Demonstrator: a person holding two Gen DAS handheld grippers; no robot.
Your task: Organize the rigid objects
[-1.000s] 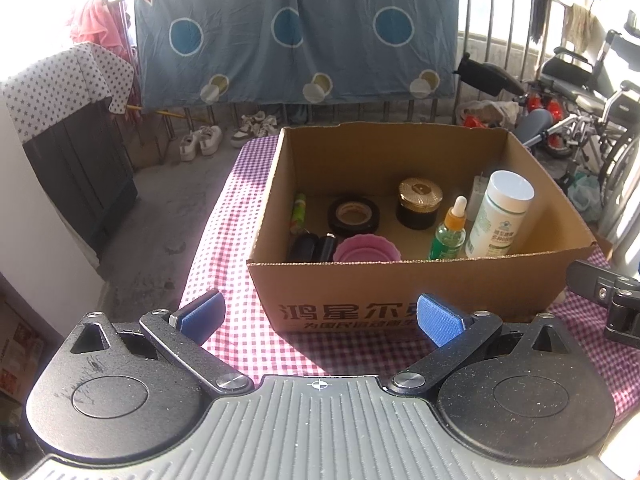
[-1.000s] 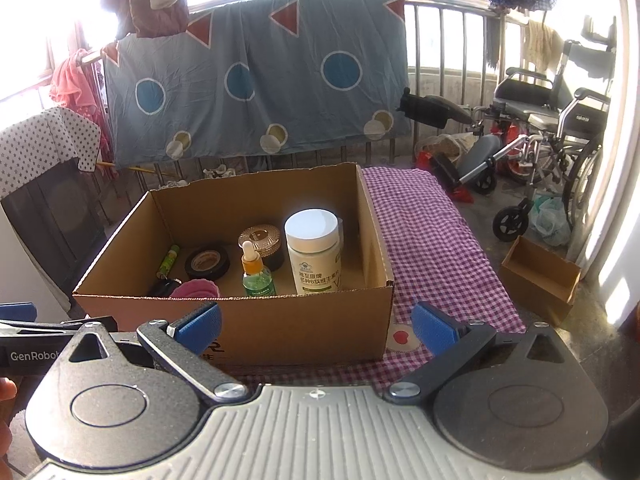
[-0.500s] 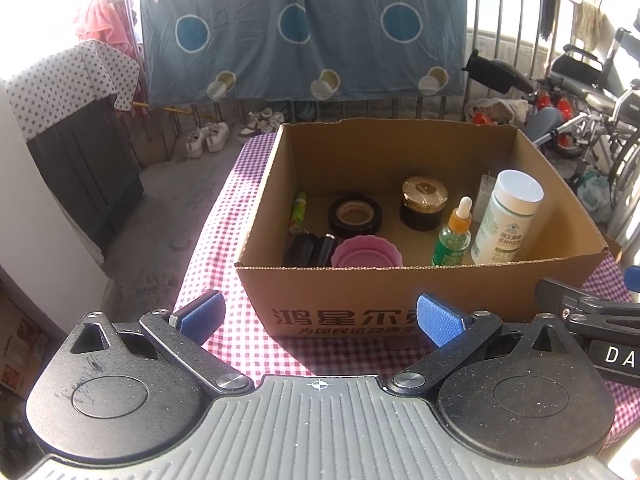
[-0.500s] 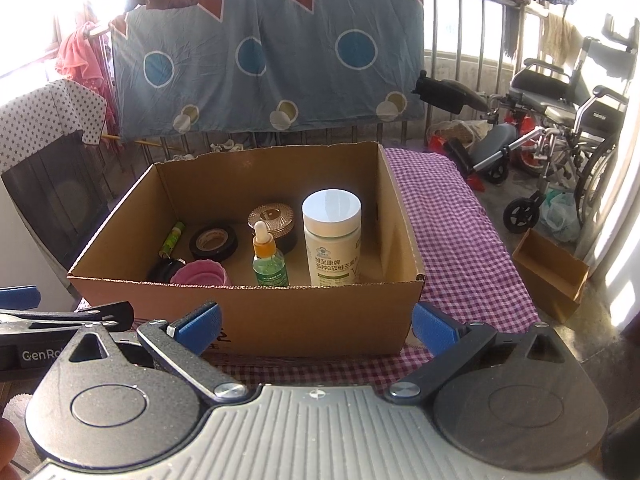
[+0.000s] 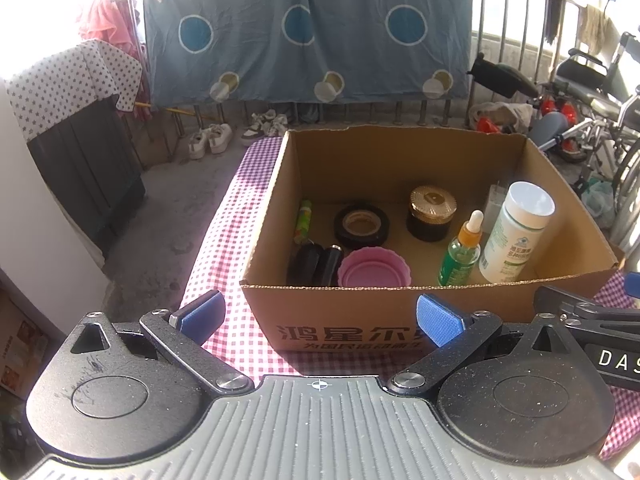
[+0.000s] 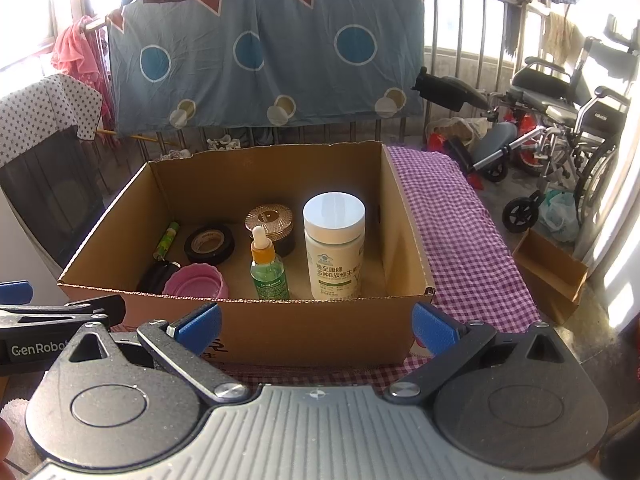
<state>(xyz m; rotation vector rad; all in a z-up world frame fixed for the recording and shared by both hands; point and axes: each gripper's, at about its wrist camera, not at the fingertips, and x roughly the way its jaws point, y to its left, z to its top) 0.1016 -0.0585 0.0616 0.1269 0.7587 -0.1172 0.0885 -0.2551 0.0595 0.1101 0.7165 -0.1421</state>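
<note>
White bottle (image 6: 334, 252) stands upright inside cardboard box (image 6: 320, 332).

Left black 2-finger gripper with blue pads (image 5: 320, 316): jaws spread wide, nothing between pads, held level, pointing forward. Right black 2-finger gripper with blue pads (image 6: 316, 326): jaws likewise spread wide, empty, level, pointing forward. Held side by side, close together: each gripper's finger shows at edge of other's view. Sliver of hand (image 6: 6, 438) at lower left edge of right wrist view.
</note>
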